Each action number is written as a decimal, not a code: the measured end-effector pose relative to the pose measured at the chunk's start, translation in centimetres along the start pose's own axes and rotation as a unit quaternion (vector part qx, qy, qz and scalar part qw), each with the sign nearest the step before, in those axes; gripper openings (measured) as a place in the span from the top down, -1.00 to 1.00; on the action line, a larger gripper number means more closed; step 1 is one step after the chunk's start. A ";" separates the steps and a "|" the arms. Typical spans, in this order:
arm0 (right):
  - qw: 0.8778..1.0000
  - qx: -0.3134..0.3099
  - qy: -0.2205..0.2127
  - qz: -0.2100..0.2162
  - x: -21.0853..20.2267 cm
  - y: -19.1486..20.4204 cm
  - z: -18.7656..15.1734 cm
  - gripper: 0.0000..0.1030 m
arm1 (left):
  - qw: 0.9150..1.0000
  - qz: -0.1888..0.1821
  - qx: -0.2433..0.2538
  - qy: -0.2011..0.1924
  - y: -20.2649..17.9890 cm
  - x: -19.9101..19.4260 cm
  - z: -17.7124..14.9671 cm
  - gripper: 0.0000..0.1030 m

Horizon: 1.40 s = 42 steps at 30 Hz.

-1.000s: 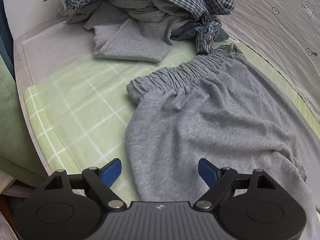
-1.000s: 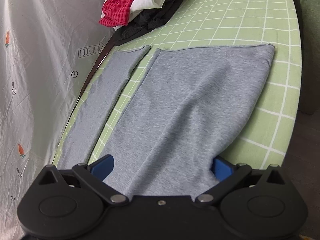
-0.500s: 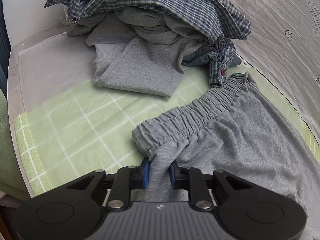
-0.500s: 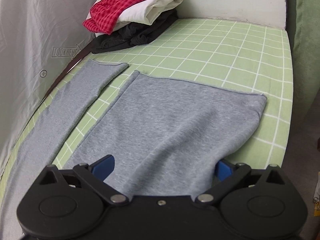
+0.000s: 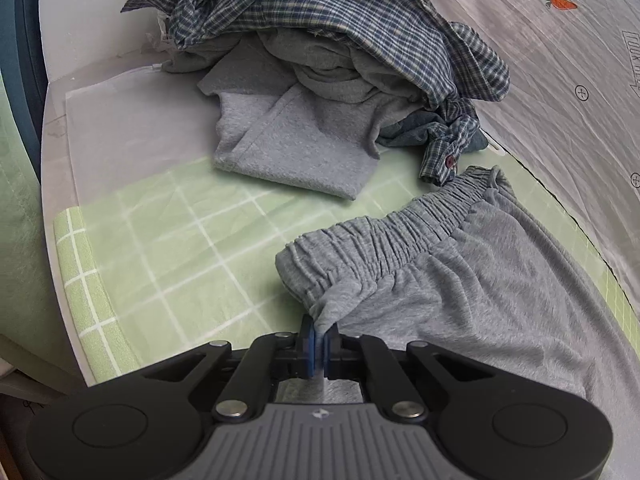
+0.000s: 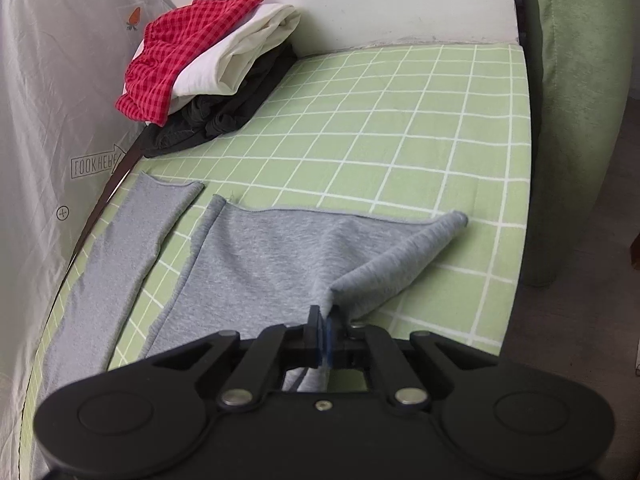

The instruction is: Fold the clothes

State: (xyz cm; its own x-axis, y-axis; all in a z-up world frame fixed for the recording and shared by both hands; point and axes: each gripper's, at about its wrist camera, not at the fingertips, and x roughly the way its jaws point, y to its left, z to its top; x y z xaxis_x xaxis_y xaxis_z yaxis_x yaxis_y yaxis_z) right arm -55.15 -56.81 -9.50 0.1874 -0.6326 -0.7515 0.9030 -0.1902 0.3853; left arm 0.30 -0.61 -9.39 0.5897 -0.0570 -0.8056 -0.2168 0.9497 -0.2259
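Observation:
Grey sweatpants [image 5: 472, 304] lie spread on the green checked sheet [image 5: 168, 232]. Their elastic waistband [image 5: 384, 232] shows in the left wrist view. My left gripper [image 5: 319, 342] is shut on a pinch of cloth just below the waistband's near end. In the right wrist view the two legs [image 6: 272, 256] stretch away from me, the far leg [image 6: 120, 264] flat by the wall sheet. My right gripper [image 6: 323, 334] is shut on the near leg's outer edge, and the cloth bunches into a ridge toward the hem corner [image 6: 456, 220].
An unfolded heap of a blue plaid shirt [image 5: 320, 20] and grey garments [image 5: 296, 144] sits beyond the waistband. A folded stack, red check [image 6: 180, 56] on white on black, stands at the far corner. A white patterned sheet [image 5: 568, 80] covers the wall; a green cushion [image 6: 576, 100] lines the bed's end.
Both grippers went from open to shut on the sweatpants: the left closed near the waistband, the right on the near leg's edge, which has gathered into a fold.

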 end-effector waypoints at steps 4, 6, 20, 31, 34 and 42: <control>1.000 -0.004 -0.020 0.009 -2.1 -0.9 1.3 0.97 | 1.000 0.011 0.000 -0.017 0.7 -2.9 0.1 0.93; 0.999 -0.006 -0.030 0.013 -3.2 -1.4 2.0 0.97 | 1.000 0.013 -0.007 -0.025 1.3 -4.7 0.2 0.93; 0.997 -0.019 -0.050 0.064 -3.3 1.8 4.9 0.97 | 0.996 -0.020 -0.036 -0.076 -0.6 -9.6 1.5 0.93; 0.994 -0.064 -0.060 0.059 0.6 5.9 6.3 0.97 | 0.995 -0.024 -0.056 -0.074 -3.1 -6.8 3.0 0.93; 0.992 -0.098 -0.064 0.054 1.6 8.0 6.6 0.97 | 0.996 -0.012 -0.058 -0.073 -3.7 -5.7 3.5 0.93; 0.990 -0.117 -0.040 0.072 7.8 18.9 8.6 0.97 | 0.996 -0.008 -0.060 -0.064 -9.5 -0.1 7.7 0.93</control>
State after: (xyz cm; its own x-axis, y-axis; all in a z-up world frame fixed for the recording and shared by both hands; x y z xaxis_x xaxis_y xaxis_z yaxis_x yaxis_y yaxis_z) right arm -39.94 -71.83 -3.50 0.2980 -0.7004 -0.6486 0.9357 0.0799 0.3436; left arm 8.26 -7.24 -2.98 0.6859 -0.0254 -0.7272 -0.2940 0.9045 -0.3089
